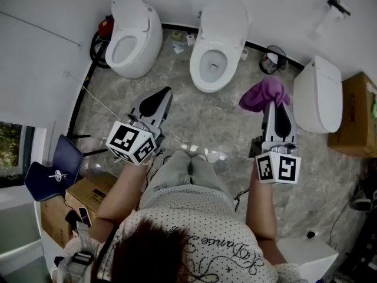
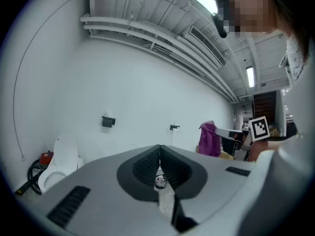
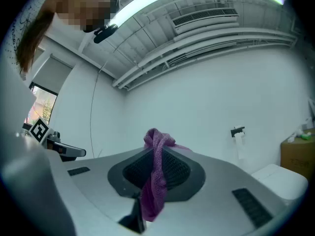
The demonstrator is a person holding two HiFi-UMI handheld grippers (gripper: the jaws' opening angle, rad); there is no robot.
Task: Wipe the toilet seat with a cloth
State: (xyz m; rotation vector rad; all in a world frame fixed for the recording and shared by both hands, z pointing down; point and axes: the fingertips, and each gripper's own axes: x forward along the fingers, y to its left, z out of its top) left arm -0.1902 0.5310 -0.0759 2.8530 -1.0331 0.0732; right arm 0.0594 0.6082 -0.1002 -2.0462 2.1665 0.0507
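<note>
Three white toilets stand along the wall in the head view: a left toilet (image 1: 132, 37) and a middle toilet (image 1: 215, 46) with lids up, and a right toilet (image 1: 318, 96) with its lid down. My right gripper (image 1: 277, 106) is shut on a purple cloth (image 1: 265, 93), held in the air between the middle and right toilets; the cloth (image 3: 156, 176) hangs through the jaws in the right gripper view. My left gripper (image 1: 160, 96) is shut and empty, raised below the left toilet. In the left gripper view the pads (image 2: 147, 167) meet.
A cardboard box (image 1: 356, 117) stands at the far right beside the right toilet. More boxes (image 1: 82, 196) and a dark blue folder (image 1: 56, 170) lie at the lower left. A black bin (image 1: 272, 61) sits by the wall, a red thing (image 1: 106, 27) behind the left toilet.
</note>
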